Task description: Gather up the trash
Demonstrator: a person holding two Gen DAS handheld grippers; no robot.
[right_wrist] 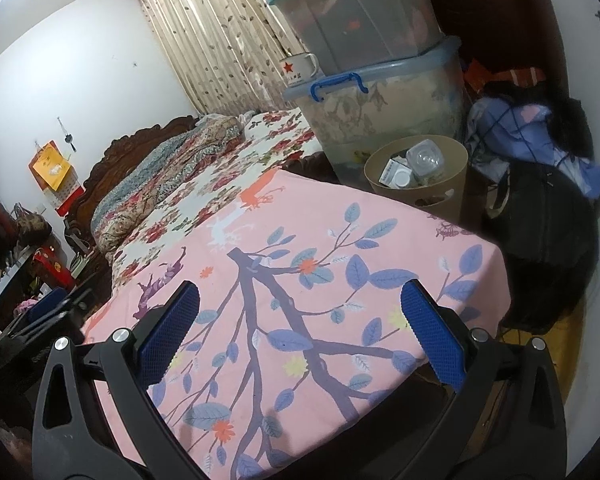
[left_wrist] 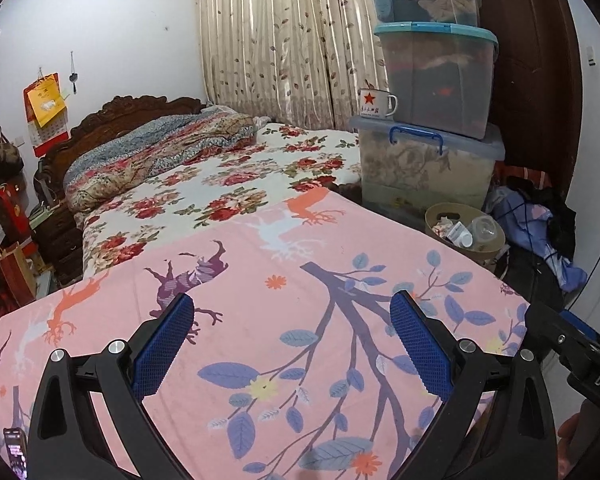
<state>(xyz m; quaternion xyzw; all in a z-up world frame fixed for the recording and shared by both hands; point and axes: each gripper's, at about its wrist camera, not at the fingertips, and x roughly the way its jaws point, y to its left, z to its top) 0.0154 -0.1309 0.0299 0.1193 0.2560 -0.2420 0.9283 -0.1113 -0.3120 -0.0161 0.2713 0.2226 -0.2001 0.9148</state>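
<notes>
A tan round waste bin (left_wrist: 466, 236) (right_wrist: 418, 176) stands on the floor past the far right corner of the pink patterned table cover (left_wrist: 300, 320) (right_wrist: 300, 280). It holds a clear plastic bottle (right_wrist: 424, 158), a small white box (right_wrist: 392, 172) and other scraps. My left gripper (left_wrist: 292, 340) hovers open above the pink cover, nothing between its blue pads. My right gripper (right_wrist: 300, 328) is open too, over the cover's right part, and empty. No loose trash shows on the cover.
Stacked plastic storage boxes (left_wrist: 428, 160) (right_wrist: 380, 112) with a star-marked enamel mug (left_wrist: 376, 104) rise behind the bin. A bed with floral bedding (left_wrist: 220, 176) lies beyond the table. Clothes and a dark bag (right_wrist: 540, 220) pile at the right. A phone (left_wrist: 15, 456) lies at the near left.
</notes>
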